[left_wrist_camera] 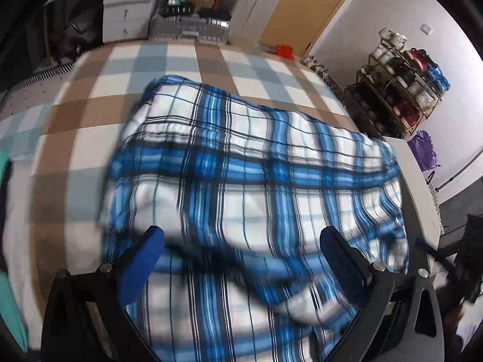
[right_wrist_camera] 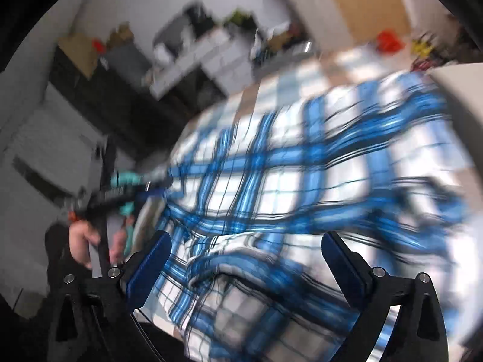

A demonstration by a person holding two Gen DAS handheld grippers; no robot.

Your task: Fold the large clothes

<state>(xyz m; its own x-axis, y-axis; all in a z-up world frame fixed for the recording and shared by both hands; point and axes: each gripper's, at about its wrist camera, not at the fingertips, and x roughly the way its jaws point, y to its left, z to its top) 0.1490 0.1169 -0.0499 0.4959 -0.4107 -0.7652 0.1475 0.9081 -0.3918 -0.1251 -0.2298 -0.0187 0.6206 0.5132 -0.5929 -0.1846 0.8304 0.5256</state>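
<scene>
A large blue, white and black plaid garment (left_wrist_camera: 247,181) lies spread on a table covered with a brown, white and grey-blue checked cloth (left_wrist_camera: 181,57). My left gripper (left_wrist_camera: 241,241) is open, its blue pads wide apart just above the near part of the garment. In the right wrist view the same garment (right_wrist_camera: 302,187) is blurred by motion. My right gripper (right_wrist_camera: 246,244) is open over a bunched fold at its near edge. The left gripper and the hand holding it (right_wrist_camera: 120,193) show at the garment's left edge.
White drawers (left_wrist_camera: 129,9) and a cluttered desk (left_wrist_camera: 193,24) stand behind the table. A shelf rack of bags (left_wrist_camera: 401,90) stands at the right wall. A red object (left_wrist_camera: 283,50) sits at the table's far right corner. A white surface (left_wrist_camera: 419,187) borders the right.
</scene>
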